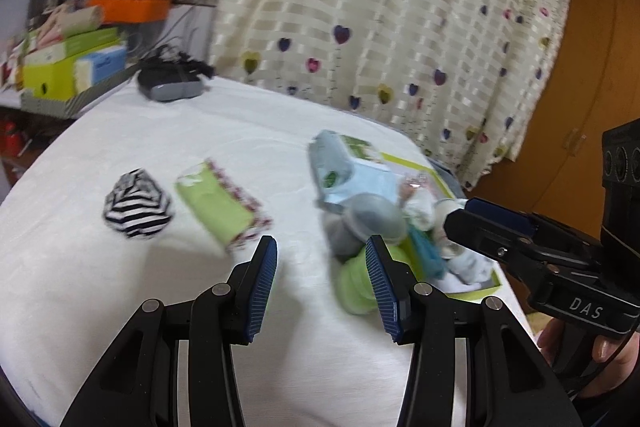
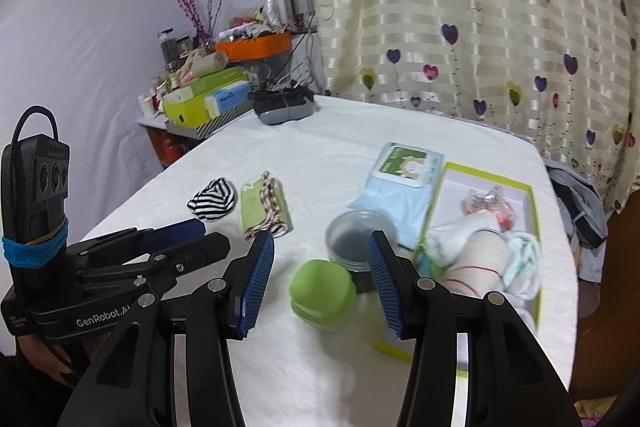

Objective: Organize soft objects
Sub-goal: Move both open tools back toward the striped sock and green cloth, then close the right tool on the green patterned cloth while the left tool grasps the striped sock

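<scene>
Left gripper (image 2: pixel 208 235) reads "GenRobot.AI", right gripper (image 1: pixel 464 213) "DAS" — both released, empty.

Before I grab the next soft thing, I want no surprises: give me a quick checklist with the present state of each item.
1. Left gripper free: ok, jaws apart, nothing between them.
2. Right gripper free: ok, jaws apart; the green round piece lies on the cloth below, not pinched.
3. Striped cloth reachable: ok, alone on the white tablecloth.
4. Green folded cloth reachable: ok, beside the striped one, apart from it.
5. Room in the green-edged box: cannot tell, white items already fill its near half.
6. Clear lidded tub out of the way: not ok, it sits against the green round piece.
</scene>
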`<action>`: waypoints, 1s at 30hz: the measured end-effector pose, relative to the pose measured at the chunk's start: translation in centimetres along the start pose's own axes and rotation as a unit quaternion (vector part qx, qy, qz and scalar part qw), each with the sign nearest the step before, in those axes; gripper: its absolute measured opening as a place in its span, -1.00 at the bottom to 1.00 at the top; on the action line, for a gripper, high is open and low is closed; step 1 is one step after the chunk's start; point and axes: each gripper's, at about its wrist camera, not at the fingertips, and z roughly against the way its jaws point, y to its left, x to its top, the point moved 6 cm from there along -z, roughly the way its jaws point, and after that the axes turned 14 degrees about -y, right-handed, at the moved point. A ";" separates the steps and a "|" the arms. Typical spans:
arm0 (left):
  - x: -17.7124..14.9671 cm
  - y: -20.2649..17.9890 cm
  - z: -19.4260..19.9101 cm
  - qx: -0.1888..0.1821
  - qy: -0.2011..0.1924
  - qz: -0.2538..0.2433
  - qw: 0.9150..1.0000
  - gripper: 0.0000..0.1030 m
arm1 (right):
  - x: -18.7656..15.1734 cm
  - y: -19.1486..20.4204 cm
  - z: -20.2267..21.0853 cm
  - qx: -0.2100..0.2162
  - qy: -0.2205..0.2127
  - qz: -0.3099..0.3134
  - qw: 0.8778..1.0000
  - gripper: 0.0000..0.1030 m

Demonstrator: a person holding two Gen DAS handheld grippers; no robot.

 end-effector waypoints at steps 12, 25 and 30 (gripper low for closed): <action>0.4 7.8 0.5 0.068 -0.002 0.036 0.997 -0.12 | 0.0 4.3 -6.0 0.049 0.037 0.028 0.998 -0.03; 0.2 12.2 -0.5 0.105 0.011 0.052 0.993 -0.12 | -0.8 6.0 -12.9 0.065 0.109 0.052 0.991 -0.03; 0.6 13.5 -1.5 0.126 0.019 0.048 0.991 -0.12 | -1.3 6.3 -15.8 0.060 0.147 0.061 0.985 -0.03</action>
